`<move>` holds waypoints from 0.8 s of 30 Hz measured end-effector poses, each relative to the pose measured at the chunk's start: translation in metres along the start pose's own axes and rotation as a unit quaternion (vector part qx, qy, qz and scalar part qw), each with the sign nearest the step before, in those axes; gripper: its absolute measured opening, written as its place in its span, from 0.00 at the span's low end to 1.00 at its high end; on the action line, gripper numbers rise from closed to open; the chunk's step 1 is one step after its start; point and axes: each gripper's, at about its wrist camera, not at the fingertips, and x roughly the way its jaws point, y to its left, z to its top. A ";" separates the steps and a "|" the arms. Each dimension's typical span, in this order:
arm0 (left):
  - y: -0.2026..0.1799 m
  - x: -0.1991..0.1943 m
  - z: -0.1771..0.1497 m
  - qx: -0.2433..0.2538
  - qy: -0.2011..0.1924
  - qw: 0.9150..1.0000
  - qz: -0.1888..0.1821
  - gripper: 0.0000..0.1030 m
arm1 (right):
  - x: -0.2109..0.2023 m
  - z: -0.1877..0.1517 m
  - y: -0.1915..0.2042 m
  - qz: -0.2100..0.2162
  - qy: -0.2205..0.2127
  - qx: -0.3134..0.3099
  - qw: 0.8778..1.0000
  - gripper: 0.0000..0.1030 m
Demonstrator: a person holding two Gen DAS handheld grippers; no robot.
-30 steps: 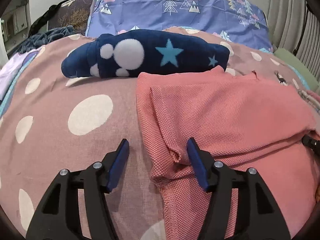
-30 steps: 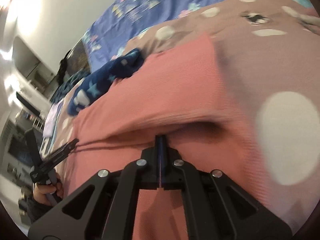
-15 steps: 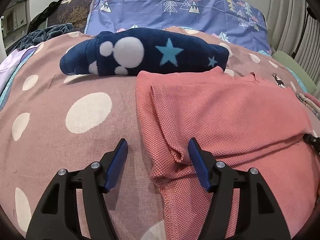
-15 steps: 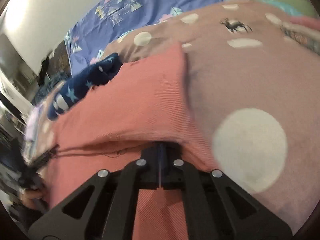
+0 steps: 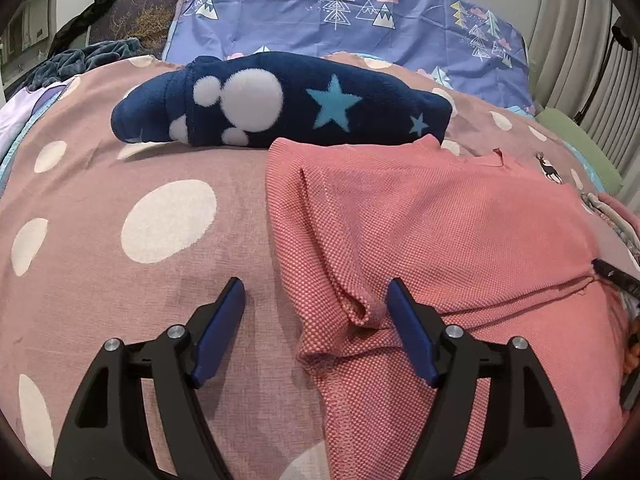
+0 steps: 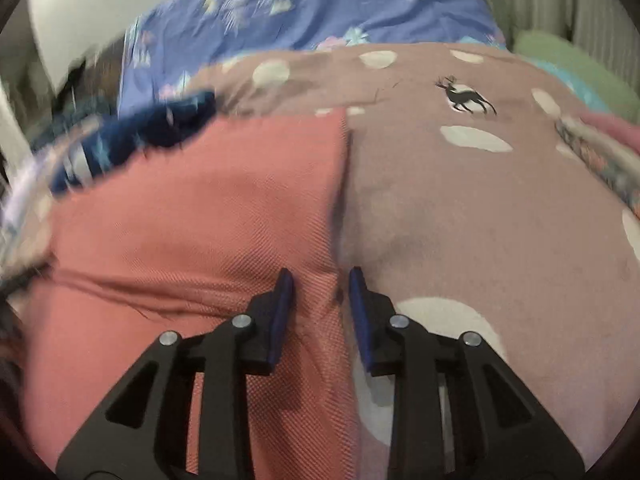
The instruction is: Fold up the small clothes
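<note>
Pink knitted cloth, a small garment [image 5: 420, 216], is spread on the dotted bedspread [image 5: 120, 208], just in front of a navy fleece piece [image 5: 280, 100]. The left gripper [image 5: 316, 304] has just been opened wider; its jaws straddle the garment's edge without pressing. The right gripper [image 6: 320, 284] has just been parted, cloth lying loose between its jaws.

One pink knit garment [image 5: 420, 216], one navy star-patterned fleece garment [image 5: 280, 100], one polka-dot bedspread [image 5: 120, 208], one blue tree-print pillow [image 5: 348, 12]
</note>
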 end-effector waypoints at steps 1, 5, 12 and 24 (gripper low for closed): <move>-0.001 0.000 0.000 0.001 0.001 1.000 0.001 0.73 | -0.011 0.000 -0.005 0.004 -0.002 0.019 1.000 0.30; -0.001 -0.017 -0.013 0.011 0.011 0.999 -0.029 0.72 | -0.048 -0.022 -0.028 0.059 0.016 0.038 0.997 0.33; -0.027 -0.094 -0.109 0.137 0.039 0.979 -0.146 0.72 | -0.107 -0.108 -0.051 0.153 0.027 0.013 0.988 0.37; -0.026 -0.175 -0.212 0.081 0.053 0.959 -0.266 0.64 | -0.177 -0.196 -0.067 0.201 0.049 0.027 0.978 0.37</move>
